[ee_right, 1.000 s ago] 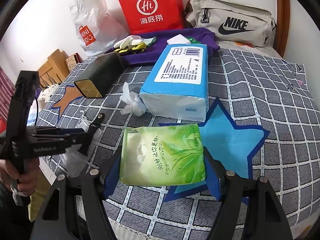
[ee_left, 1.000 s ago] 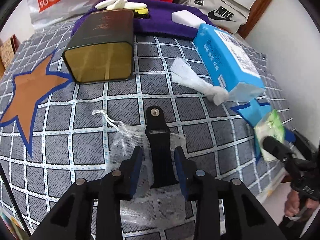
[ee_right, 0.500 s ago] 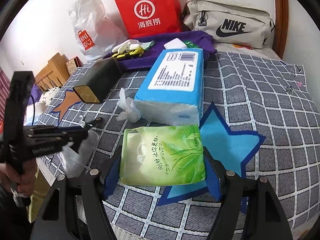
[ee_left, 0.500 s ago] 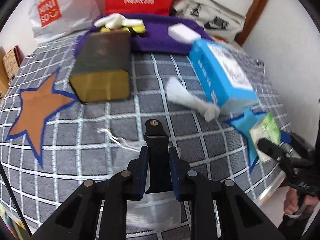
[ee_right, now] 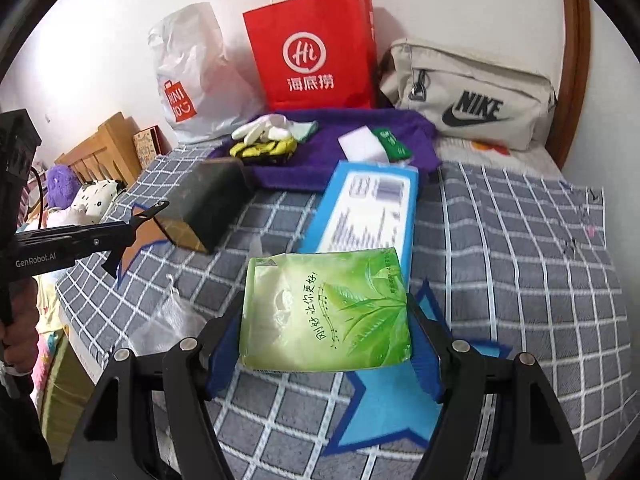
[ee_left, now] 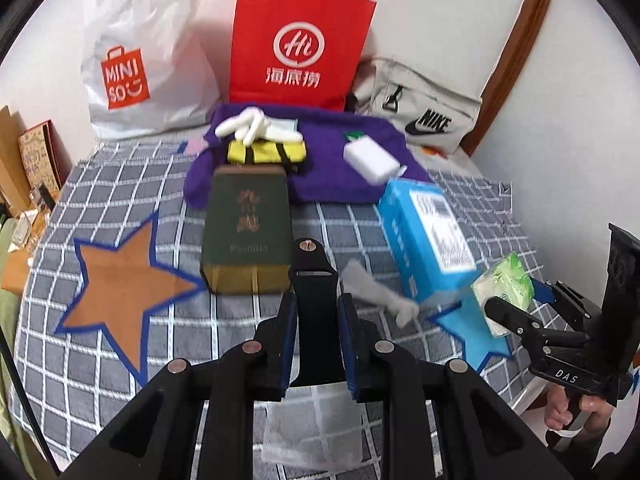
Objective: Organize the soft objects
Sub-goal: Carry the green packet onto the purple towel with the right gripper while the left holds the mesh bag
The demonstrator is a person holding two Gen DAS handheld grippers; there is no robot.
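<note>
Behind, red "Hi" bag [ee_right: 316, 48], seemingly paper

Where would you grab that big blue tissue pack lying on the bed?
Probably across its short width, near the end facing the claws, coming from above. The blue tissue pack lies flat and long on the checked bedspread; its length looks too wide for a claw, and its top is clear.

Bright even indoor light, soft shadows, strong fisheye bending with dark corners, motion blur on blue rectangular tissue pack [ee_left: 424, 240]
</note>
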